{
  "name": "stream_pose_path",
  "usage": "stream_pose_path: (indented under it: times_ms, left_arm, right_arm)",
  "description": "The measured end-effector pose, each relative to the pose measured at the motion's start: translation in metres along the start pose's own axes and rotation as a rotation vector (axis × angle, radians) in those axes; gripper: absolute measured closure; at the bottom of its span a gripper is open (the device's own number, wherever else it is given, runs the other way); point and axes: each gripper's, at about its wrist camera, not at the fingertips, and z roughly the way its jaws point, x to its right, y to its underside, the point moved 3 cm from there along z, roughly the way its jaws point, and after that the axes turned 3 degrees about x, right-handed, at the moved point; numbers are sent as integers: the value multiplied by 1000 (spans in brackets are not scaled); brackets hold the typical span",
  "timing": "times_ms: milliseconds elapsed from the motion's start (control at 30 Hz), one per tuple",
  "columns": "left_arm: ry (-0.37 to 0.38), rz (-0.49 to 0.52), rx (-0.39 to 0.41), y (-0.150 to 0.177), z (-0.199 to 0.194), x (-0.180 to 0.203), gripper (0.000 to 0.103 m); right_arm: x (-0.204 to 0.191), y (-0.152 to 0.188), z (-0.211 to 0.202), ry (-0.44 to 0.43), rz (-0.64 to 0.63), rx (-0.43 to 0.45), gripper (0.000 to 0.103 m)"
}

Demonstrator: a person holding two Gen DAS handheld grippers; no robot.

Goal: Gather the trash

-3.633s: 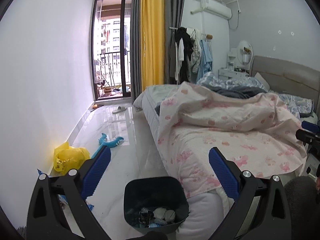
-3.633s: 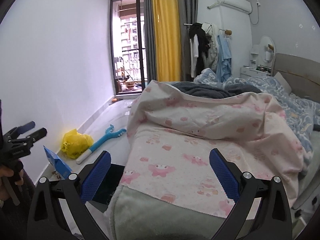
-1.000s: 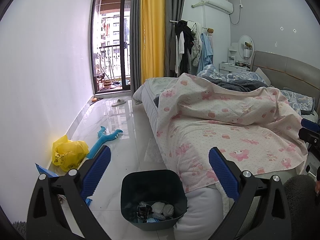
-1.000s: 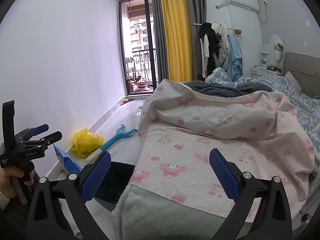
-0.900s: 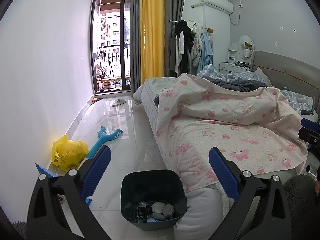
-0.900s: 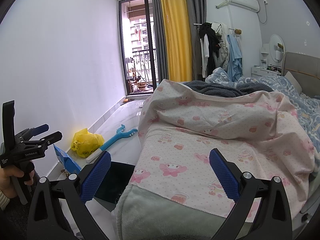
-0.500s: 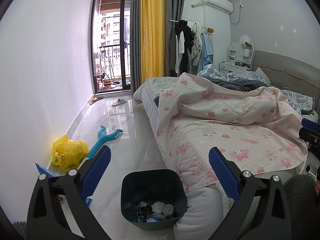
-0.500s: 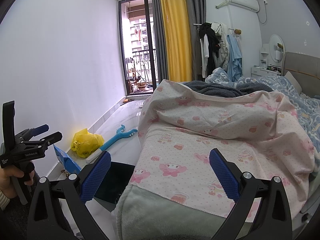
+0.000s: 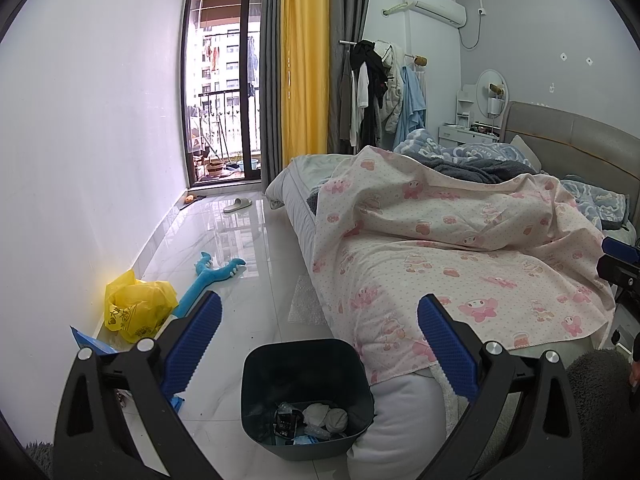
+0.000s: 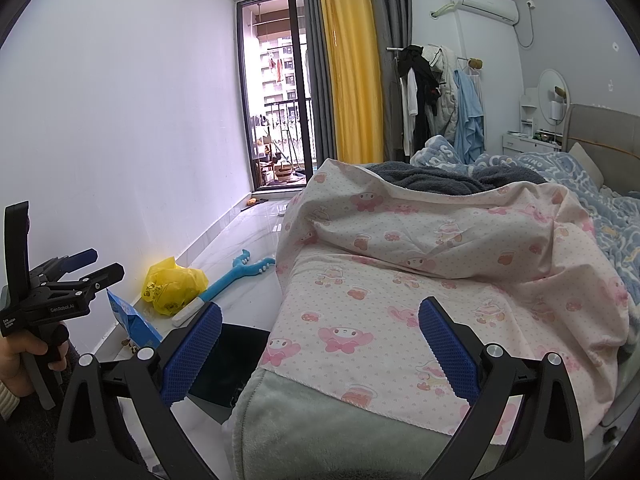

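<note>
A dark bin stands on the white floor at the bed's foot, with crumpled paper and wrappers inside. My left gripper is open and empty, held above the bin. My right gripper is open and empty above the pink quilt; the bin shows partly beside the bed. A yellow plastic bag, a blue packet and a clear bubble-wrap piece lie on the floor. The left gripper also shows in the right wrist view.
The bed fills the right side. A blue toy lies on the floor by the left wall. A slipper lies near the balcony door. A clothes rack stands at the back.
Since 3.6 s ago both grippers have tilted slightly; the bin sits a little lower and left in the left view. In the last second nothing has visibly moved.
</note>
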Motion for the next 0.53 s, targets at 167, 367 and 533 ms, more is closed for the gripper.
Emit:
stream_pose_path:
  times_ms: [167,367,533]
  left_arm:
    - [0,0,0,0,0,0,3]
    - [-4,-5,-3,0,0,1,3]
    - [-10,-19,-10,1,1,4,3]
  right_arm:
    - [0,0,0,1,1,0,3]
    - [0,0,0,1,0,0,3]
    - [0,0,0,1,0,0,3]
